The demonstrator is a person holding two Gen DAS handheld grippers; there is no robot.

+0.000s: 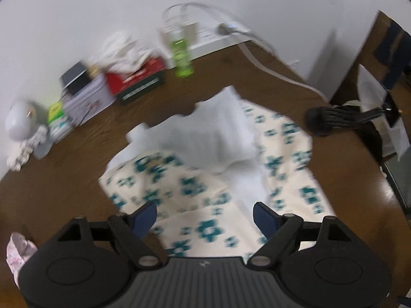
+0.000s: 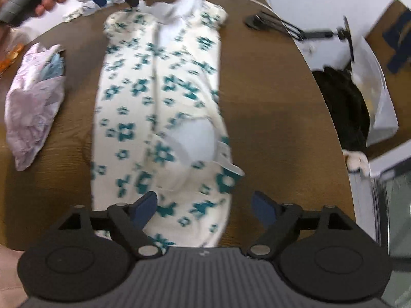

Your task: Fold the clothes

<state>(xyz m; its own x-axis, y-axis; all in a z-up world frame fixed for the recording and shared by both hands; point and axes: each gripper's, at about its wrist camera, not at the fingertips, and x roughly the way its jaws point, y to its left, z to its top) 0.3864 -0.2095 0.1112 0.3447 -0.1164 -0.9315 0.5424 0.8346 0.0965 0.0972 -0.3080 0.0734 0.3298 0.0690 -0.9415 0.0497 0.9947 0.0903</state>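
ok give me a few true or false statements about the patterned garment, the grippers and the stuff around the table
1. The cream garment with teal flowers lies stretched out lengthwise on the brown table. True.
2. The right gripper is clamped on the garment's hem. False: its jaws are spread wide and hold nothing.
3. The left gripper is open. True.
4. A crumpled pale pink cloth lies on top of the flowered garment. False: it lies beside it on the bare table, apart from it.
5. A green bottle stands near the far edge of the table. True.
6. The red box sits on the garment. False: it is on the table beyond the garment.
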